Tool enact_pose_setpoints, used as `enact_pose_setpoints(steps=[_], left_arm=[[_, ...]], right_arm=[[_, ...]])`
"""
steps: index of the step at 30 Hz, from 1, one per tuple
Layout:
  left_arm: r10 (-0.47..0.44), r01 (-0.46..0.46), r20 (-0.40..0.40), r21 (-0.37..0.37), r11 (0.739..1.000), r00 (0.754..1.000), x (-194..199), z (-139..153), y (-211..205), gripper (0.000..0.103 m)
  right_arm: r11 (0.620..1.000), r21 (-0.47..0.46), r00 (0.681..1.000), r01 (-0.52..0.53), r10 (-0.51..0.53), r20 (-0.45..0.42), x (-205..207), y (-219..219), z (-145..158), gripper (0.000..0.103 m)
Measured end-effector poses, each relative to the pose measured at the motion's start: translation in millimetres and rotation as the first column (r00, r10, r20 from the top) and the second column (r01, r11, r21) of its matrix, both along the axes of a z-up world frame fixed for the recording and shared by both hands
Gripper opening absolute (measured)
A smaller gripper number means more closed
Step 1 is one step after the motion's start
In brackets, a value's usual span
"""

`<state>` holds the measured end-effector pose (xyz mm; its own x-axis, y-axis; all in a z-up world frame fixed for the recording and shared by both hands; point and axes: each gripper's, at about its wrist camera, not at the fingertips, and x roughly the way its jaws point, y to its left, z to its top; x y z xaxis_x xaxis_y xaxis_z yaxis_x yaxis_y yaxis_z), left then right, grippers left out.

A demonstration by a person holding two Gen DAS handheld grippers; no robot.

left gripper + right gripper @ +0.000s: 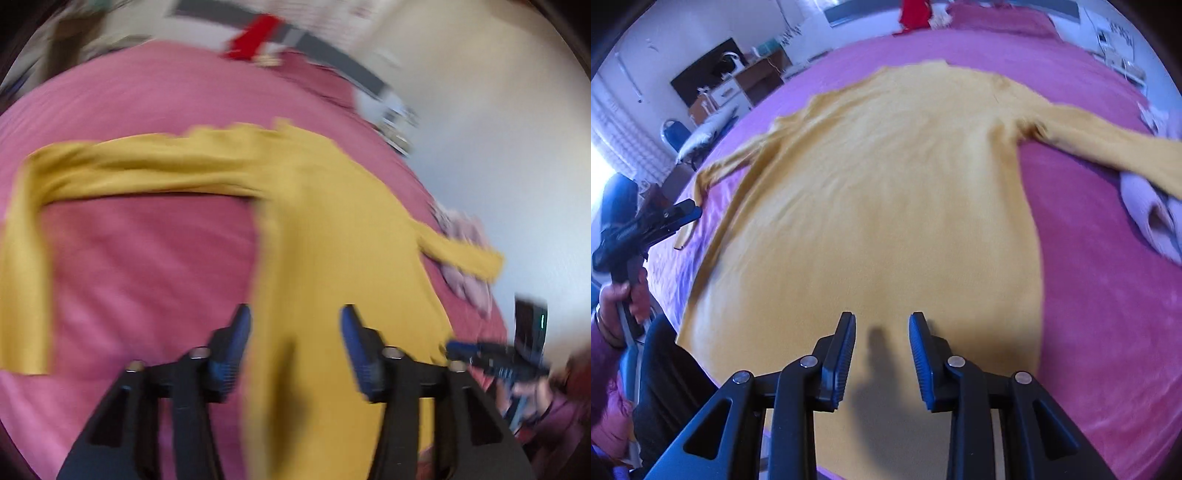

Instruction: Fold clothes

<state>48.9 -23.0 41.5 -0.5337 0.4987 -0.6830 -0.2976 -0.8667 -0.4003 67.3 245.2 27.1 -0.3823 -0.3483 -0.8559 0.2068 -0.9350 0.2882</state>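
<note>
On the pink bedspread (1108,314) a yellow long-sleeved sweater (886,192) is laid flat, sleeves spread to both sides. Above its hem the right gripper (882,354) is held with jaws parted and nothing between them. The left gripper (295,350) is likewise held apart and empty over the sweater's edge. A pale lilac garment (1152,218) is seen under one sleeve

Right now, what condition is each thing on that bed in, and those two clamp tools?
Yellow sweater: spread flat, unfolded, sleeves out to both sides.
Lilac garment: crumpled, under one sleeve's end.
Pink bed cover: smooth.
Left gripper: open, empty.
Right gripper: open, empty.
</note>
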Motion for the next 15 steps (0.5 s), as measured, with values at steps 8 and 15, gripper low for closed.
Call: enact_pose_setpoints(steps=[8, 15], left_arm=[[-0.008, -0.009, -0.037, -0.434, 0.901, 0.999, 23.2, -34.9, 8.7, 0.077], [0.042, -0.023, 0.087, -0.206, 0.978, 0.995, 42.2, -17.5, -31.1, 0.080]], right_arm=[[0.982, -0.043, 0.978, 0.184, -0.179, 0.106, 34.8, 72.7, -26.9, 0.029], [0.905, -0.267, 0.937, 0.331, -0.283, 0.204, 68.2, 144.3, -33.6, 0.033]])
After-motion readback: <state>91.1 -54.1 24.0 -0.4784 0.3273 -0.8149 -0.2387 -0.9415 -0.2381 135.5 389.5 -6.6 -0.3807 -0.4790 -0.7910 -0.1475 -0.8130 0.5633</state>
